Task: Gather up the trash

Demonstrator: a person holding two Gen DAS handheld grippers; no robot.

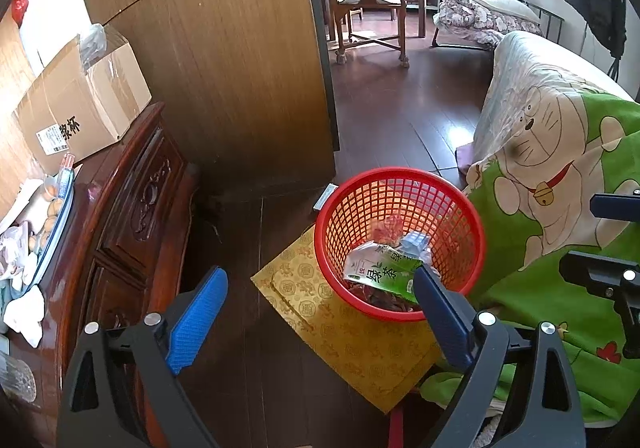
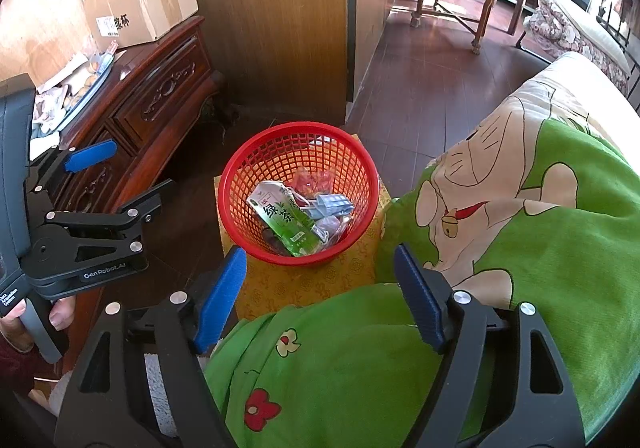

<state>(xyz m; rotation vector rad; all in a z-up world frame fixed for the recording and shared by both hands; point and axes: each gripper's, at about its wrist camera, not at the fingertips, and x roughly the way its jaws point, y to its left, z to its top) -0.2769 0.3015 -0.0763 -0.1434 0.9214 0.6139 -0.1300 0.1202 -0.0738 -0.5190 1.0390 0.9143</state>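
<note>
A red mesh basket (image 1: 460, 208) (image 2: 248, 172) stands on a yellow patterned box (image 1: 360, 352) (image 2: 280, 284) on the floor. Inside lie a green tea carton (image 1: 380, 270) (image 2: 286, 218), a crumpled clear wrapper (image 2: 334, 206) and red scraps (image 2: 314, 181). My left gripper (image 1: 320, 322) is open and empty, near the basket's front left; it also shows in the right wrist view (image 2: 120, 168). My right gripper (image 2: 320, 300) is open and empty, above a green blanket just short of the basket. Part of the right gripper shows in the left wrist view (image 1: 612, 244).
A carved dark wooden cabinet (image 1: 132, 216) (image 2: 160, 88) stands left, holding a cardboard box (image 1: 84, 108) (image 2: 140, 4) and a cluttered tray (image 1: 44, 224). A sofa with a green cartoon blanket (image 1: 560, 188) (image 2: 520, 248) lies right. A wood panel (image 1: 240, 88) stands behind; chairs and a table stand far back.
</note>
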